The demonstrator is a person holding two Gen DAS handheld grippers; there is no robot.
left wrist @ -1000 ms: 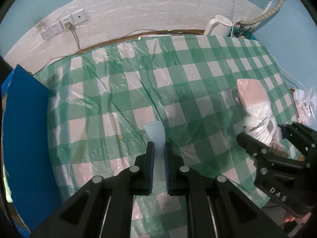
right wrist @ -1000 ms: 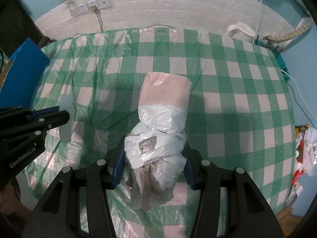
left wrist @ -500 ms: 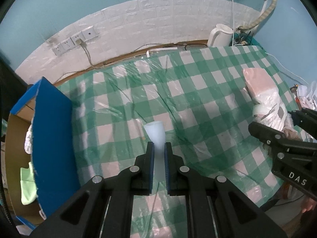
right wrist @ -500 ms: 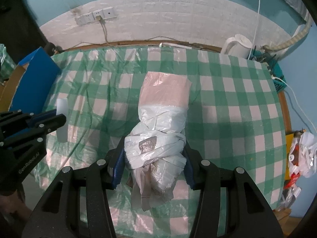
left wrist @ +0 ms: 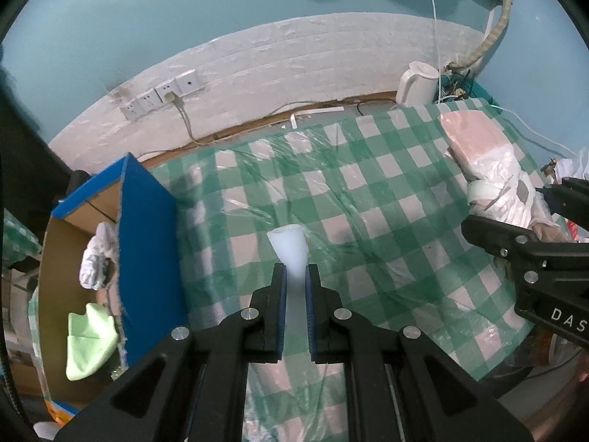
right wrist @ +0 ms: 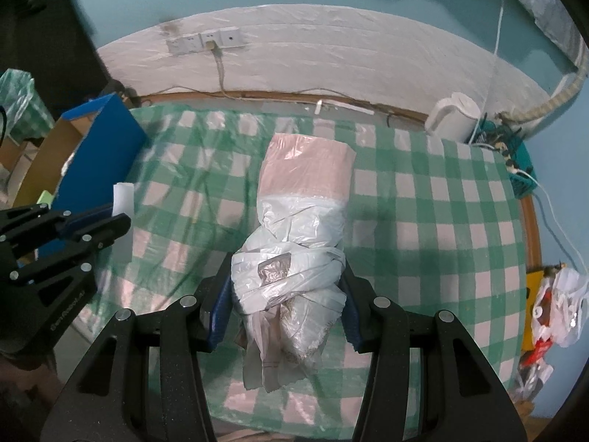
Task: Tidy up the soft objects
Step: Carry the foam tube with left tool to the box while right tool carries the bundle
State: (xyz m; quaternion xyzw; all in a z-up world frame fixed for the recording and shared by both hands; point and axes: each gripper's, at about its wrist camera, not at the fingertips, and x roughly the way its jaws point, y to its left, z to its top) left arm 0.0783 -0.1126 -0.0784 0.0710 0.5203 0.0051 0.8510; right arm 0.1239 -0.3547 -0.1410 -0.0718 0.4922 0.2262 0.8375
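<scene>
A: Green-and-white checked tablecloth (left wrist: pixel 371 191) under clear plastic was seen covering the table. What was held on the left?

B: Left gripper (left wrist: pixel 294 276) was seen pinched narrow on a pale white foam piece (left wrist: pixel 291 246), squeezed flat between the blue pads (left wrist: pixel 281 287), flared end sticking out past the tips. Piece was held clear above the cloth, toward the table's left edge.

A: And right?

B: Right gripper (right wrist: pixel 285 287) was clamped part-way on a white plastic-wrapped bundle (right wrist: pixel 294 258), pads pressed into both sides of its knotted end. Pinkish far end (right wrist: pixel 307 165) was pointed at the table's back edge. Bundle was seen off the cloth, over the table's middle in the right wrist view.

A: Anything beside the table?

B: Blue-sided cardboard box (left wrist: pixel 143 228) was noted against the left edge, open. A light green cloth (left wrist: pixel 90 342) and a white crumpled bundle (left wrist: pixel 94 254) were seen inside it.

A: Back area?

B: White kettle (right wrist: pixel 454 116) was noted at the back right corner, next to tangled cables. Wall sockets (right wrist: pixel 204 42) were seen on the white brick-pattern panel behind. A plastic bag (right wrist: pixel 559 305) was seen past the right edge; contents could not be told.
</scene>
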